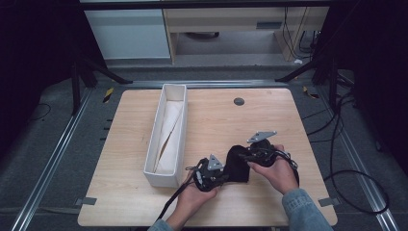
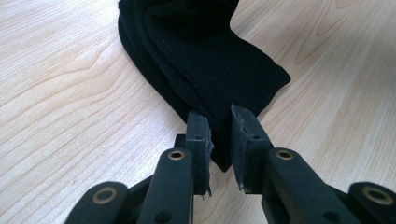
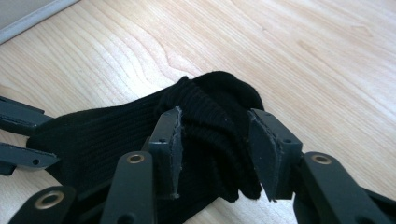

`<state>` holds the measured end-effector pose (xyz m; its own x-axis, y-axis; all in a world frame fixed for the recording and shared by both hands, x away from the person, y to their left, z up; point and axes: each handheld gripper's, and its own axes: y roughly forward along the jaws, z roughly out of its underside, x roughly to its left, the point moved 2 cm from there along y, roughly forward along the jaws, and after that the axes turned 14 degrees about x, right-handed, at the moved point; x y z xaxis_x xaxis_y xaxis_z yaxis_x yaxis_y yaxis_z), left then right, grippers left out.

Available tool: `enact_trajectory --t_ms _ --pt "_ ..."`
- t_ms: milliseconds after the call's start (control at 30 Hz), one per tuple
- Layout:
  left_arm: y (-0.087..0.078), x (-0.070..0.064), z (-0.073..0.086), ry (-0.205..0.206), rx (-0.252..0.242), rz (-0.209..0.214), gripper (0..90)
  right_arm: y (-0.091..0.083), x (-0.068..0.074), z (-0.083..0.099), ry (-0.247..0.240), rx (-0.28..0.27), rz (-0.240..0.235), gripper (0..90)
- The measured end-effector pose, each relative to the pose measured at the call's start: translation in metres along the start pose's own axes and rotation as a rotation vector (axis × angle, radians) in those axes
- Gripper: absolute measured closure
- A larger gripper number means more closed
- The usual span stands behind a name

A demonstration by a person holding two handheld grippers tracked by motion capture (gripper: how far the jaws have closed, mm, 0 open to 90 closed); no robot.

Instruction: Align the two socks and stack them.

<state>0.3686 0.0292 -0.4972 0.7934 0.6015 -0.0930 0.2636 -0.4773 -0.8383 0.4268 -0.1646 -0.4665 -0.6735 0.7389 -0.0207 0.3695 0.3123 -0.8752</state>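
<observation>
A black sock (image 1: pixel 237 164) lies bunched on the wooden table (image 1: pixel 269 125) between the two hands. My left gripper (image 1: pixel 225 177) is at the sock's near left end; in the left gripper view its jaws (image 2: pixel 222 140) are pinched on a thin corner of the sock (image 2: pixel 205 60). From the right, my right gripper (image 1: pixel 244 156) holds the far end. In the right gripper view its jaws (image 3: pixel 219 149) stand wider, with a thick fold of the sock (image 3: pixel 210 116) pressed between the pads. The left gripper (image 3: pixel 49 140) shows at that view's left edge, on the sock.
A long white box (image 1: pixel 153 144) stands left of the hands, running away from me, with pale folded cloth (image 1: pixel 169 130) inside. A small dark round cap (image 1: pixel 238 101) sits in the tabletop at the back. Cables (image 1: pixel 346 173) trail off the right side.
</observation>
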Motion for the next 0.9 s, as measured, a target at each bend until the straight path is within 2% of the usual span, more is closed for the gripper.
enact_trajectory --t_ms 233,367,467,767,900 --pt "-0.001 -0.001 -0.001 0.001 -0.002 -0.001 77.2 -0.005 -0.005 0.002 0.009 -0.013 0.020 52.5" --pt "0.000 0.000 -0.001 -0.002 -0.001 -0.003 76.5 -0.010 -0.008 0.001 0.030 -0.034 0.031 52.3" --pt "0.001 0.000 -0.001 -0.006 -0.001 -0.004 75.5 -0.011 -0.007 0.002 0.025 -0.040 0.038 53.9" --pt "0.007 0.002 0.001 -0.014 0.010 -0.005 75.9 -0.009 0.012 0.014 -0.026 -0.044 0.018 71.0" --pt "0.009 0.003 0.002 -0.015 0.007 -0.006 75.9 -0.007 0.026 0.026 -0.047 -0.045 0.013 74.3"
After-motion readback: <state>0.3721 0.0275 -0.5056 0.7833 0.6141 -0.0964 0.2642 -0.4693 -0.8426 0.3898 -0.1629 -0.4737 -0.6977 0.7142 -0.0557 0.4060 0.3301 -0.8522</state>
